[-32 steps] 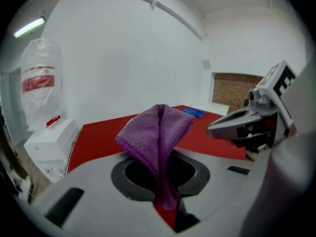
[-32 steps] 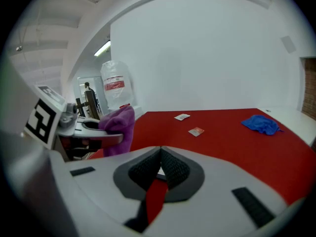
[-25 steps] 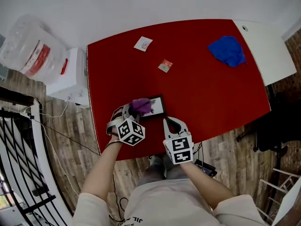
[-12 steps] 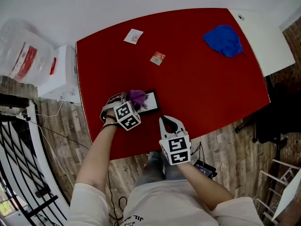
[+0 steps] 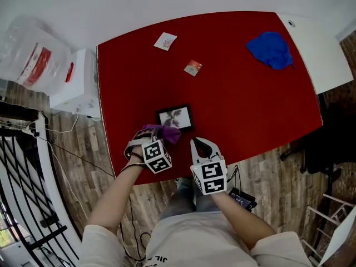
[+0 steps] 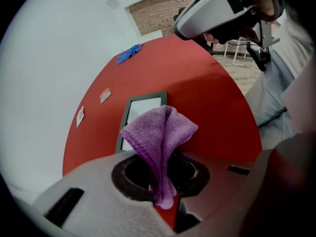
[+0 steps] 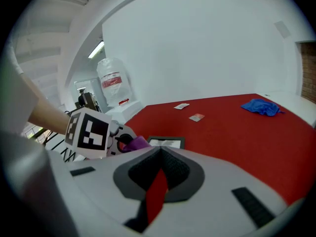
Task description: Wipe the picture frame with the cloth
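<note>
A small black picture frame (image 5: 174, 117) lies flat on the red table (image 5: 239, 99), near its front edge. It also shows in the left gripper view as a dark frame (image 6: 140, 112) around a white picture, and in the right gripper view (image 7: 167, 142). My left gripper (image 5: 161, 133) is shut on a purple cloth (image 5: 162, 132), (image 6: 160, 135), held just in front of the frame's near edge. My right gripper (image 5: 201, 145) is shut and empty, to the right of the frame at the table's front edge.
A blue cloth (image 5: 270, 50) lies at the far right of the table. Two small packets (image 5: 193, 68), (image 5: 166, 40) lie toward the back. A white box (image 5: 78, 85) with a plastic bag (image 5: 30, 57) stands left of the table. A white surface (image 5: 320, 49) adjoins the right end.
My left gripper with the purple cloth has drawn back off the frame toward the table's front edge, so the whole frame now shows. The right gripper has stayed put.
</note>
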A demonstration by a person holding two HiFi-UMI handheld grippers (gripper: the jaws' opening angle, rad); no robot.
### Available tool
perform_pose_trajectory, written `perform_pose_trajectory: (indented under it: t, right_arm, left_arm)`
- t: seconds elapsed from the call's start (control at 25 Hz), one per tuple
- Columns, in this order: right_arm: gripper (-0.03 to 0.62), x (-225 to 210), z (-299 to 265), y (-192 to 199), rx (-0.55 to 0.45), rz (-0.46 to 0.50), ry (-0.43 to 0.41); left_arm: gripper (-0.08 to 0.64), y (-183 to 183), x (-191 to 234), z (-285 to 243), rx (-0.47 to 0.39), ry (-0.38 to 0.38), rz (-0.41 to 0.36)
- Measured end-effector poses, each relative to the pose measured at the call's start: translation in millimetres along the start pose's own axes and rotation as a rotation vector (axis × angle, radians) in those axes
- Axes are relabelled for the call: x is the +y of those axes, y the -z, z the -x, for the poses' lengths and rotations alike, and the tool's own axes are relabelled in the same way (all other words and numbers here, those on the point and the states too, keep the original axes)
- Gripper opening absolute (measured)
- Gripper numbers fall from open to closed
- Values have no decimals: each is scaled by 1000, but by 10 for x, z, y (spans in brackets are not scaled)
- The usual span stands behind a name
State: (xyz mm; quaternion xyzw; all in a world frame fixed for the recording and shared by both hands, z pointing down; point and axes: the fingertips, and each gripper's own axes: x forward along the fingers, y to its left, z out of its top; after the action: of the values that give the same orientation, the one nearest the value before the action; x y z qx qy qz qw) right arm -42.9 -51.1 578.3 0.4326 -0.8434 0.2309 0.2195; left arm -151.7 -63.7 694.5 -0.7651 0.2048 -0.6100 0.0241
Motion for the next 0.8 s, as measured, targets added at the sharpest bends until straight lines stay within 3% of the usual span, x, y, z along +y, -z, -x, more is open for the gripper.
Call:
perform_pose_trajectory:
  t: [0.16, 0.4, 0.56, 0.8]
  right_arm:
    - [5, 55, 3, 58, 7, -4, -7]
    - [5, -16, 93, 88, 10, -10, 7]
    - [5, -163, 170, 165, 22, -17, 30]
    - [5, -305, 184, 208, 26, -41, 46]
  left_arm:
    - [63, 9, 3, 19, 2, 2, -12]
    - [63, -64, 671, -110, 38, -44, 39]
    - [63, -212, 976, -288, 66, -35, 24]
    - [63, -264, 866, -339, 86, -9, 6]
